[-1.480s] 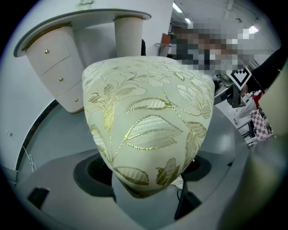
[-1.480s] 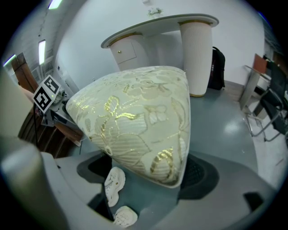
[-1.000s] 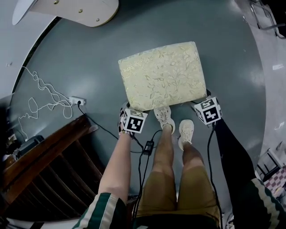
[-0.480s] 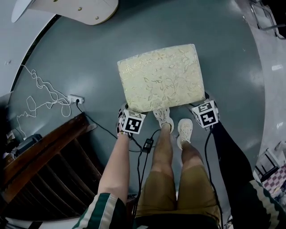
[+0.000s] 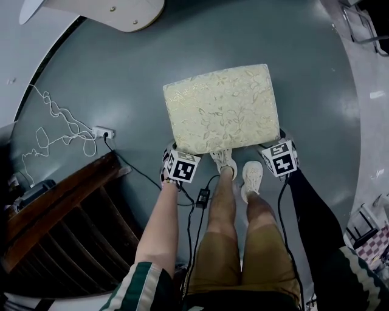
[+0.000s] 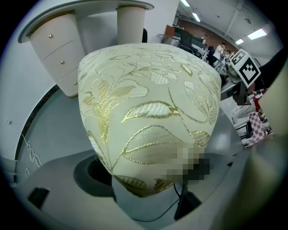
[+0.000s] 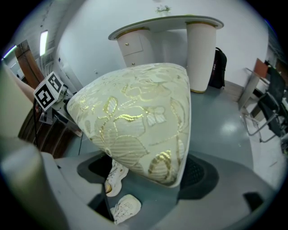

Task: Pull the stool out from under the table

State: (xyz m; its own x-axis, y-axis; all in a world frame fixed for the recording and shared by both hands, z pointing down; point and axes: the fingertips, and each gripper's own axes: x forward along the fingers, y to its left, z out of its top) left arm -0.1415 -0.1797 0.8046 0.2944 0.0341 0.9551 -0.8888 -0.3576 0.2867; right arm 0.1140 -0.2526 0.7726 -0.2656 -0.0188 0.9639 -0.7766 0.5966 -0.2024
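The stool (image 5: 221, 108) is judged fully pulled out: it is set well clear of the table (image 5: 115, 12). Its near cushion corners are pinched by the left gripper (image 5: 177, 158) and right gripper (image 5: 276, 152). Only release seems left.

a smooth grey floor (image 5: 121, 79) meets a white wall (image 7: 243, 40), where a pale table (image 7: 166, 20) stands on a drawer pedestal (image 7: 135, 47) and a round column (image 7: 200, 54). a black bag (image 7: 219, 67) sits beside the column. dark wooden furniture (image 5: 67, 212), a loose white cable (image 5: 59, 115) and a socket strip (image 5: 104, 135) occupy the floor's left side. ceiling strip lights (image 6: 258, 33) glow over a distant office.
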